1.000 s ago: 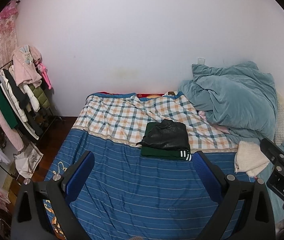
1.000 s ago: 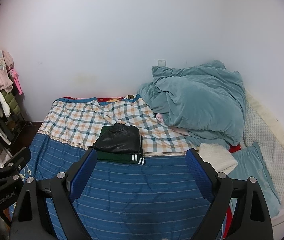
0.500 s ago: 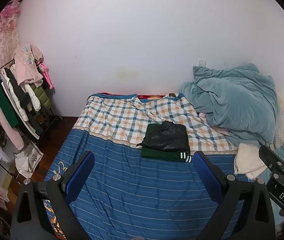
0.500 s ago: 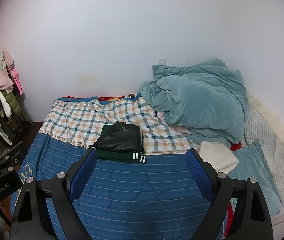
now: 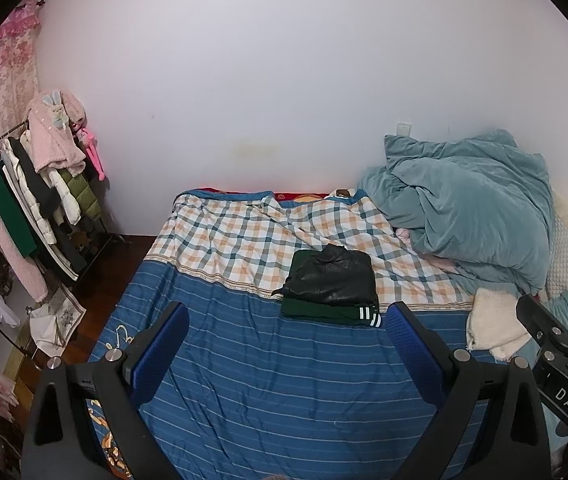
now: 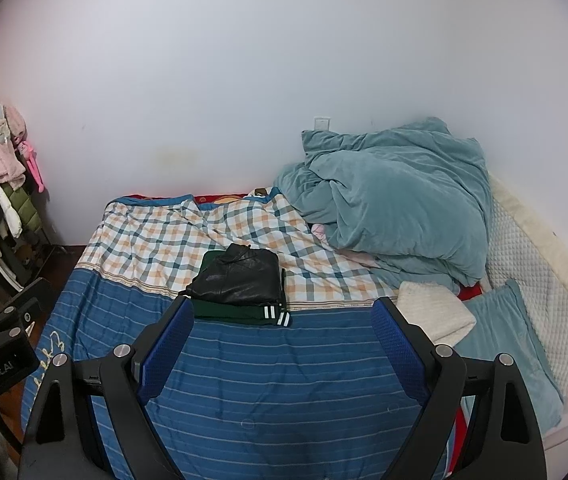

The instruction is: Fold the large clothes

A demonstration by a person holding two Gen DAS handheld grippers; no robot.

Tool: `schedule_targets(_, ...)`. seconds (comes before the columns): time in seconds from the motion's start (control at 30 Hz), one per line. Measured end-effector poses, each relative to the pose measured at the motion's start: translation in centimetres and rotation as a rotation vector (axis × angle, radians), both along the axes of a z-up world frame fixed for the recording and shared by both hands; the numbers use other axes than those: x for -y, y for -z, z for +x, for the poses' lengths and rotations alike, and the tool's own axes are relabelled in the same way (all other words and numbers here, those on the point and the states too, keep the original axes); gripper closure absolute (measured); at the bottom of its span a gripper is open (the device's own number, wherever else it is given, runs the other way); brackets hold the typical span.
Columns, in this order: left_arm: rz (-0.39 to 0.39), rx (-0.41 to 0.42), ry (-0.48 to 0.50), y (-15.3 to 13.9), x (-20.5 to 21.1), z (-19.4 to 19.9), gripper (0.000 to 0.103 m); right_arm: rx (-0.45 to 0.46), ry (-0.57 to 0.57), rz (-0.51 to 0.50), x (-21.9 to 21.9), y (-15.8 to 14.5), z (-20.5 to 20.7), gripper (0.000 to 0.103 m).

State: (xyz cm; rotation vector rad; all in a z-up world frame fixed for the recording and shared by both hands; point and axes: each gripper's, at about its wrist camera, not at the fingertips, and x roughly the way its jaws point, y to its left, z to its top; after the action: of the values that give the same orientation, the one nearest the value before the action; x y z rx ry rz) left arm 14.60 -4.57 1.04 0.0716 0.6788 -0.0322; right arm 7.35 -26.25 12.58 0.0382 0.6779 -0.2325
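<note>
A folded black leather garment (image 5: 333, 276) lies on a folded dark green garment (image 5: 323, 311) with white stripes, in the middle of the bed; the stack also shows in the right wrist view (image 6: 238, 280). My left gripper (image 5: 284, 340) is open and empty, held above the blue striped bedspread (image 5: 264, 380), short of the stack. My right gripper (image 6: 282, 332) is open and empty, just short of the stack. The right gripper's body shows at the right edge of the left wrist view (image 5: 555, 344).
A teal duvet (image 5: 467, 208) is heaped at the bed's far right, with a cream folded blanket (image 5: 491, 328) in front of it. A clothes rack (image 5: 24, 200) with hanging coats stands left of the bed. A white wall is behind.
Both grippers have drifted slightly back and up from the bed; the folded stack sits a little lower in both views. Both grippers stay open and empty.
</note>
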Motion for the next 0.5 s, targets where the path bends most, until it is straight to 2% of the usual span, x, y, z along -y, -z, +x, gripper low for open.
schedule_targets(0.5,-0.008,0.012,0.008,-1.00,0.69,0.35,0.002,0.003,0.004,0.000,0.28,-0.02,-0.20,0.011)
